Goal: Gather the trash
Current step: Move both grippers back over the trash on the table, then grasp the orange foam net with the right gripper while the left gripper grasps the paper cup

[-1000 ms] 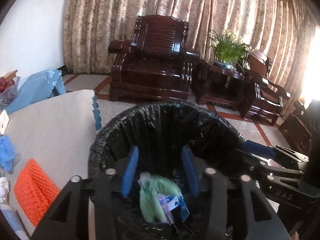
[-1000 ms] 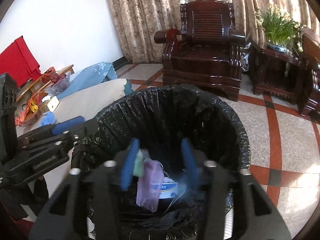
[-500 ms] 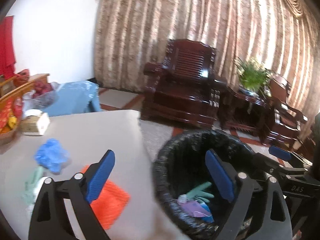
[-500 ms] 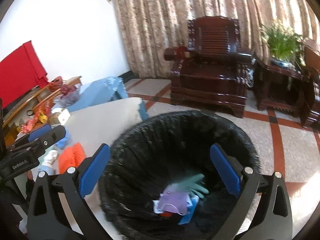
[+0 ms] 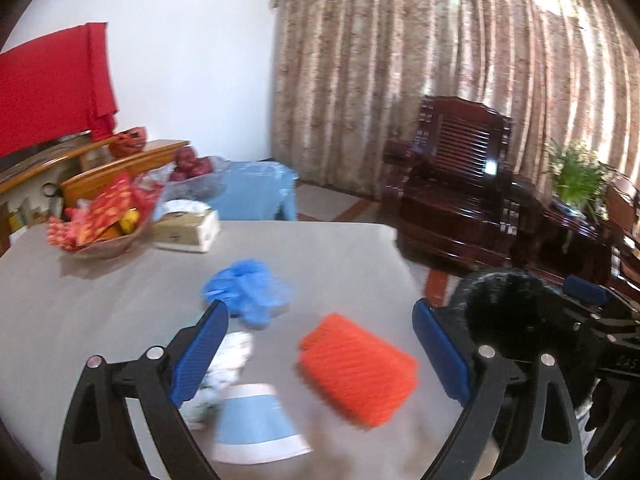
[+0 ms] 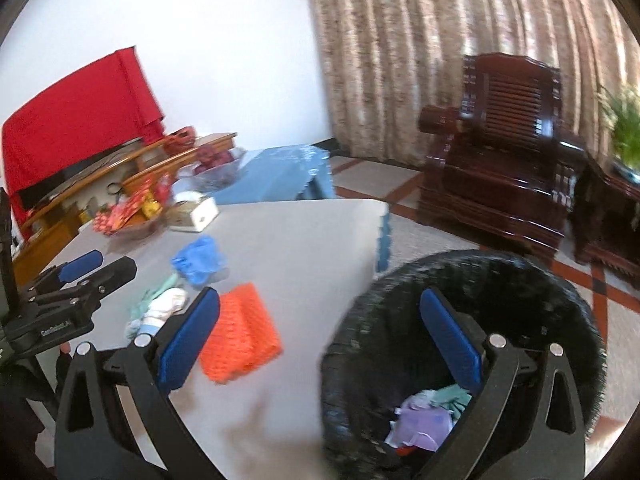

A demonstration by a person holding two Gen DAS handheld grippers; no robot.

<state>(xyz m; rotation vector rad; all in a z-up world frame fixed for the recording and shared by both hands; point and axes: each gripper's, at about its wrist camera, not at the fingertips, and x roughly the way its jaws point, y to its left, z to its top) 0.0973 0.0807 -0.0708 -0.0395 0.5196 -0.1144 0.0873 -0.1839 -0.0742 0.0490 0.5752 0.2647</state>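
Observation:
My left gripper (image 5: 320, 354) is open and empty over the grey table (image 5: 100, 300). An orange foam net (image 5: 358, 368) lies just beyond and between its fingers. Beside the left finger are a blue crumpled glove (image 5: 248, 290), a white crumpled tissue (image 5: 230, 354) and a blue-and-white wrapper (image 5: 256, 424). My right gripper (image 6: 320, 344) is open and empty, straddling the table edge and the black-lined bin (image 6: 440, 264). A purple item (image 6: 420, 424) and a green glove (image 6: 452, 396) lie in the bin. The right wrist view also shows the orange net (image 6: 240, 332) and the left gripper (image 6: 100, 270).
At the table's far left stand a basket of red packets (image 5: 100, 220) and a tissue box (image 5: 188, 228). Behind it are a blue-covered stool (image 5: 256, 192) and a wooden cabinet. A dark wooden armchair (image 5: 452, 184) and a plant (image 5: 576, 176) stand by the curtain.
Both grippers opened over the bin; the green glove and the purple item dropped in. Both then swung left, away from the bin and toward the table.

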